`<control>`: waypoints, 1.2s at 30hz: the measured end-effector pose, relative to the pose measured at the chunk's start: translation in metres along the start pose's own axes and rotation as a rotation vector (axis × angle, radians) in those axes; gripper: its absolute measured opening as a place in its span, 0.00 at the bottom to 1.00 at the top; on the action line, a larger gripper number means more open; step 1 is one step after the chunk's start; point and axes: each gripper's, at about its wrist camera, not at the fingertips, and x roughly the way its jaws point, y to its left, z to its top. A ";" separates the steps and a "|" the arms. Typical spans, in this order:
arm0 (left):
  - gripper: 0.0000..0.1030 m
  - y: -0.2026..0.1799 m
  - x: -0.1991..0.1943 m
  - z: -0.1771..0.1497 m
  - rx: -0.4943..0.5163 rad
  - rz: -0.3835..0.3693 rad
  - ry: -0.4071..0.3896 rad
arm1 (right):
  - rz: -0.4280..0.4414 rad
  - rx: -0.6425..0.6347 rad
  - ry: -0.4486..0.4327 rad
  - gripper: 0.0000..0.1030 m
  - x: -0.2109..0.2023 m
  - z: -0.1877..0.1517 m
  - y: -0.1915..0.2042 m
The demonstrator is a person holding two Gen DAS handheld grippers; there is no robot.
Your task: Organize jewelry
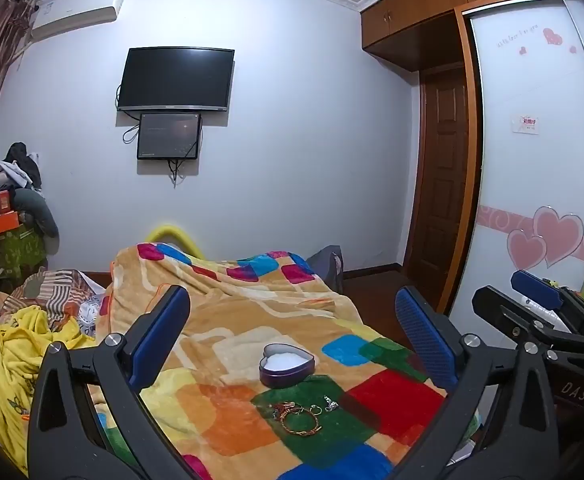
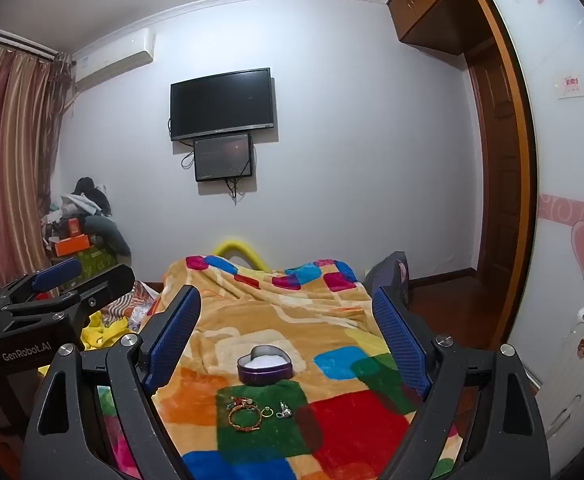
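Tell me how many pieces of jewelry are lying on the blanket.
3, maybe more: a bracelet on the green patch, a ring just right of it, a silver piece further right. Small beads by the bracelet may be separate; too small to tell.

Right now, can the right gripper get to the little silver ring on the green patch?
Probably yes. The right gripper is open, and the small silver ring lies bare on the patchwork blanket, between the orange beaded bracelet and the silver charm.

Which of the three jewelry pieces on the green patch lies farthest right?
The silver charm. It sits right of the small ring, while the red-gold bracelet lies farthest left, all before the heart-shaped tin.
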 end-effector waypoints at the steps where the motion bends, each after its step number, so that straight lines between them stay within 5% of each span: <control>1: 1.00 0.000 0.000 0.000 0.000 -0.002 0.003 | -0.001 0.000 0.003 0.83 0.000 0.000 0.000; 36: 1.00 0.002 0.004 -0.003 0.004 0.010 0.027 | 0.000 0.000 0.016 0.83 0.002 0.001 0.003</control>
